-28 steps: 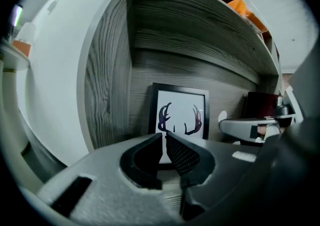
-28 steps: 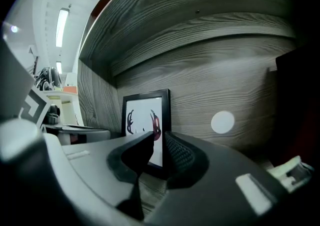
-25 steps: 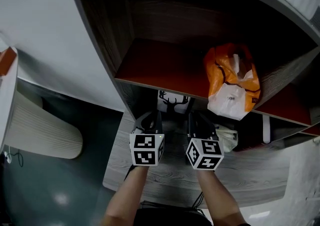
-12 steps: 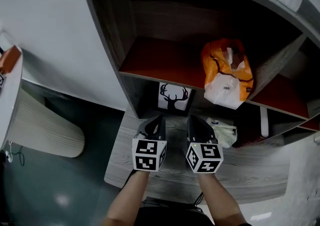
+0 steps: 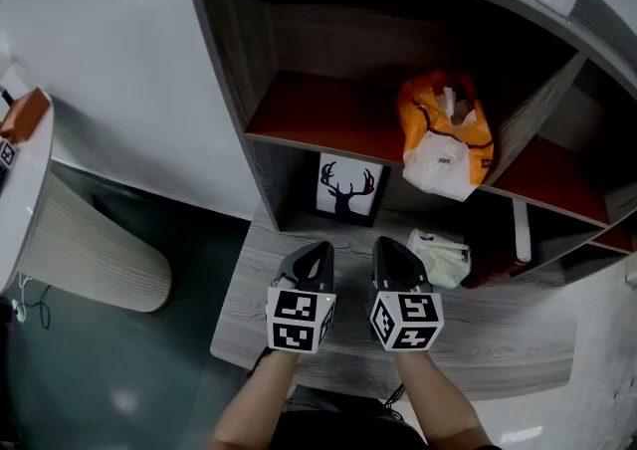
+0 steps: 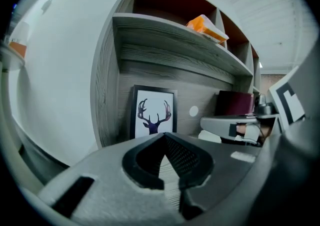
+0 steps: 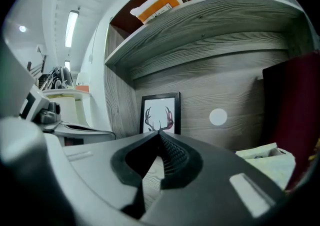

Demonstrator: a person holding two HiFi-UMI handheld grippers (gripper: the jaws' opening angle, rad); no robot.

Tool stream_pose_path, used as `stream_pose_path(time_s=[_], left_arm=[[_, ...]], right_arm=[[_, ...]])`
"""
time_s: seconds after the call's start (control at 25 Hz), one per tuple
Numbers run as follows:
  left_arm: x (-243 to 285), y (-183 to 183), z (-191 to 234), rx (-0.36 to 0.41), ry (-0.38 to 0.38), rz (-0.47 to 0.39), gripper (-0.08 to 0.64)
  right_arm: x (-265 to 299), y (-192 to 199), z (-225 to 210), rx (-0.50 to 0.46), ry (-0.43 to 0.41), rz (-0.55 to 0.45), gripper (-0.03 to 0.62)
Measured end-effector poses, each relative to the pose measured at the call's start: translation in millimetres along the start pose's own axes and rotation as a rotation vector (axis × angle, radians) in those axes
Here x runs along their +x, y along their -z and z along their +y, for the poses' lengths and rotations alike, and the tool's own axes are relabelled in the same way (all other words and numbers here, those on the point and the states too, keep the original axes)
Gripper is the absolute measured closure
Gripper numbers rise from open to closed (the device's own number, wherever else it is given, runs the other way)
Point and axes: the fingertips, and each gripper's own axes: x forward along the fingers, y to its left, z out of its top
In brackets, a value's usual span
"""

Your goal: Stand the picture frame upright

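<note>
Deer picture frame (image 5: 349,189) stands upright at the back of the lower shelf (image 5: 478,314), picture centre. Below it, left tool (image 5: 315,255) and just-closed right tool (image 5: 386,251) are pressed together, empty. Task looks done.

The picture frame (image 5: 350,189) is edged in black, with a dark antlered deer head printed on white. Grey wood grain is shown on the shelf unit (image 5: 267,184). The bag (image 5: 445,134) is coloured orange and white. Black-and-white square markers are borne by the grey left tool (image 5: 315,253) and right tool (image 5: 386,249).
</note>
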Motion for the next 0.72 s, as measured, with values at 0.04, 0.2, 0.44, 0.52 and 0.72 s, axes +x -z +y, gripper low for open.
stream_pose_path(time_s=[0.04,0.2,0.44,0.52,0.72], left_arm=[[-3,1,-1,0.003,0.001,0.001,0.561],[-14,2,-7,0.004,0.009,-0.005,0.561],[-27,7,-19,0.027,0.024,0.000,0.561],[-32,9,-23,0.041,0.030,0.005,0.561],[-42,13,-34,0.021,0.057,0.023,0.561]], right_arm=[[-3,1,1,-0.001,-0.001,0.001,0.591],[-12,2,3,-0.010,-0.002,0.002,0.591],[-27,8,9,-0.014,-0.016,0.026,0.592],[-32,12,13,-0.022,-0.026,0.035,0.592],[-44,22,19,-0.029,-0.045,0.067,0.592]])
